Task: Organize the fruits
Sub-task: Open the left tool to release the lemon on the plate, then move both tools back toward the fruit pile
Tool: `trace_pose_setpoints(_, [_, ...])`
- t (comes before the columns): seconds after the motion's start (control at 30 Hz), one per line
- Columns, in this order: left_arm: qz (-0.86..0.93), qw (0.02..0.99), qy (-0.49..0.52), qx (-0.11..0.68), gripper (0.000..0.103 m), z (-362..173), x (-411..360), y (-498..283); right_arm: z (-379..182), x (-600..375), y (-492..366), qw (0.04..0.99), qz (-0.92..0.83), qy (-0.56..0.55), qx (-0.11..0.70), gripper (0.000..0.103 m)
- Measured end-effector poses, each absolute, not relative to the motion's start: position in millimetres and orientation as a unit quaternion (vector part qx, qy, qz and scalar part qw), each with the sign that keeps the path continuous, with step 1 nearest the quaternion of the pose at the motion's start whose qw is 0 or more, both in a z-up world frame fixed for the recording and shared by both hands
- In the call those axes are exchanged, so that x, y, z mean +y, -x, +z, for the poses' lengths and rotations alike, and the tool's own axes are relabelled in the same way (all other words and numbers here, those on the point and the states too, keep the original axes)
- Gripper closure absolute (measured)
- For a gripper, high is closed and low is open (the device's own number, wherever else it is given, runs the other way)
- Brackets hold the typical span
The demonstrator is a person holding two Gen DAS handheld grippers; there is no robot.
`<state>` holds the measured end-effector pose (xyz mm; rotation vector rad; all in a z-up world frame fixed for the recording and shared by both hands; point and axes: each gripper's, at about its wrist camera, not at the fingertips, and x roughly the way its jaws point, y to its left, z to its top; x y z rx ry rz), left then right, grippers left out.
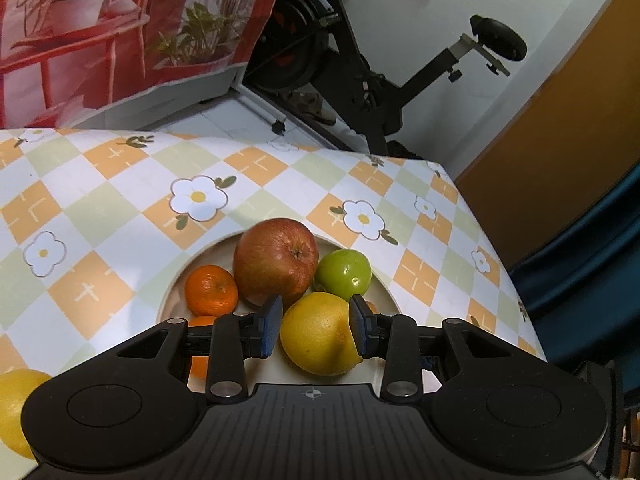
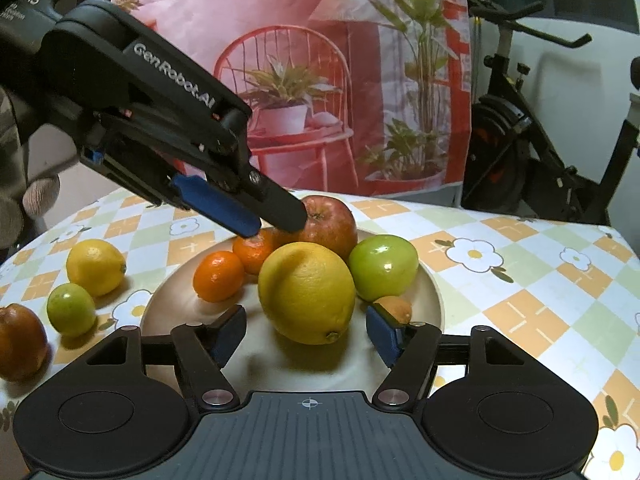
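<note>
**Lemon on the plate, both grippers empty**

Left wrist view: The left gripper [image 1: 316, 308] looks down on the plate [image 1: 200, 256], which lies in the middle of the frame on the checked cloth [image 1: 120, 200]. Its fingers stand only a little apart and nothing is pinched between them. The lemon [image 1: 316, 340], seen through the gap, lies lower, on the plate. Behind it are the apple [image 1: 276, 260], a green fruit [image 1: 344, 272] on the right and a mandarin [image 1: 210, 290] on the left, all packed close together. I think the fruits are collected here because the plate is the place for them. A second lemon [image 1: 12, 408] shows at the lower left edge, off the plate. An exercise bike [image 1: 360, 60] and a banner [image 1: 120, 20] with printed plants stand behind the table.

Right wrist view: The right gripper [image 2: 305, 316] is at the near rim of the plate. Its fingers are spread wide on both sides of the lemon, and neither pad touches it. The lemon rests on the plate by itself, so I judge it is already put down. The left gripper comes in from the upper left, with its tips just over a mandarin; I cannot tell if they touch it. On the cloth at the left, three fruits wait outside the plate: the second lemon, a small green fruit [image 2: 71, 310] and a dark red fruit [image 2: 20, 342]. They are probably next. Beside the right pad there is a small orange piece [image 2: 394, 308]; what it is I cannot tell.

Writing: the left gripper carries the white label "GenRobot.AI" [image 2: 176, 76]. At the upper left corner the letters "DAS" can be read, and the small text under them is too blurred.
</note>
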<state>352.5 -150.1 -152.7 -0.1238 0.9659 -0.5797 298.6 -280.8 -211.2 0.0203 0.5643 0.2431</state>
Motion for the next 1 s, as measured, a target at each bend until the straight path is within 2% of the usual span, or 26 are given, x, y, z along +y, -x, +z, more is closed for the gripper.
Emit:
trace_pose_setpoints(0.7, [-0.111, 0.929, 0.038, 0.351, 0.064, -109.9, -13.9, -260.1, -198.4, -263.6, -222.5, 0.953, 0.148, -0.065, 0.255, 0.04])
trace_pose_setpoints(1.0, [-0.075, 0.931, 0.052, 0.354, 0.064, -116.1, 17.8, -231.5, -202.2, -253.2, -207.0, 0.952, 0.159, -0.049, 0.258, 0.04])
